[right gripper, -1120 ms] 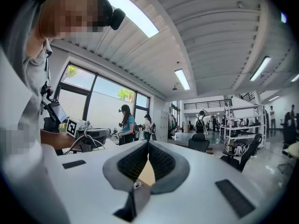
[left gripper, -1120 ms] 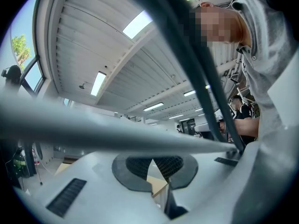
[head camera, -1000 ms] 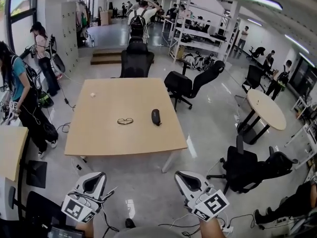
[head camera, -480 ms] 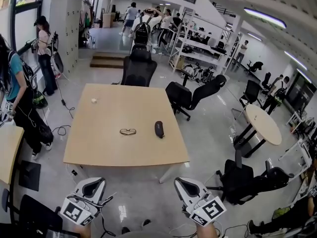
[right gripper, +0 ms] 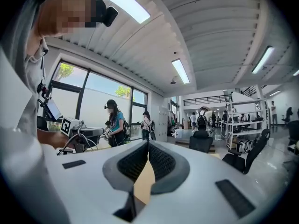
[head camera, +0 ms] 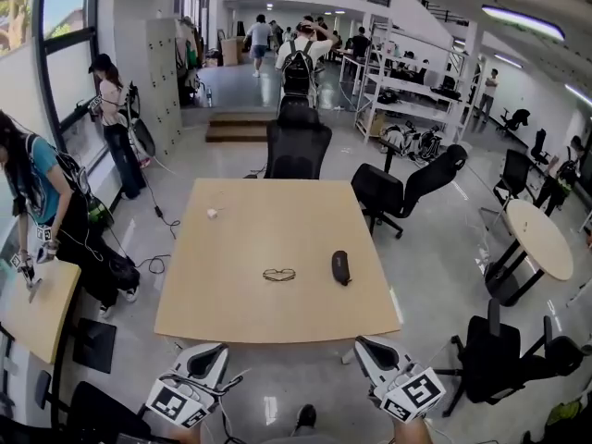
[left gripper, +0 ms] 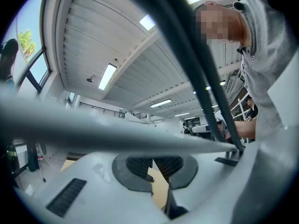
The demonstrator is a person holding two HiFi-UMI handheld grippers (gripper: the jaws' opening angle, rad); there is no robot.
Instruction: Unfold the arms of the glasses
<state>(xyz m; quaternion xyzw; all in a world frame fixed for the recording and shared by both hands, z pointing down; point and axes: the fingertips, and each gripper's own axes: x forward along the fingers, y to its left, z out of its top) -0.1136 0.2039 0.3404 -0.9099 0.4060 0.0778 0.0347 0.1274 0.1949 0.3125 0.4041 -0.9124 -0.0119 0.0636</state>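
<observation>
The glasses (head camera: pixel 279 274) lie folded on the light wooden table (head camera: pixel 231 294), a little right of its middle. A black glasses case (head camera: pixel 341 266) rests just to their right. Both grippers hang low in the head view, short of the table's near edge and well away from the glasses. My left gripper (head camera: pixel 215 349) is shut with nothing in it, and so is my right gripper (head camera: pixel 363 343). In the left gripper view the pads (left gripper: pixel 140 164) meet around the left gripper (left gripper: pixel 153 161). The right gripper (right gripper: pixel 148 146) shows its pads closed together, the tabletop beyond them.
A small white object (head camera: pixel 212 213) lies at the table's far left. Black office chairs stand at the far end (head camera: pixel 298 151), at the right (head camera: pixel 407 183) and near right (head camera: pixel 504 359). A second wooden desk (head camera: pixel 42 303) and a person (head camera: pixel 42 202) are at the left, a round table (head camera: pixel 536 239) at the right.
The table has come nearer and larger in the head view. Both grippers have travelled forward toward its near edge, still shut and empty.
</observation>
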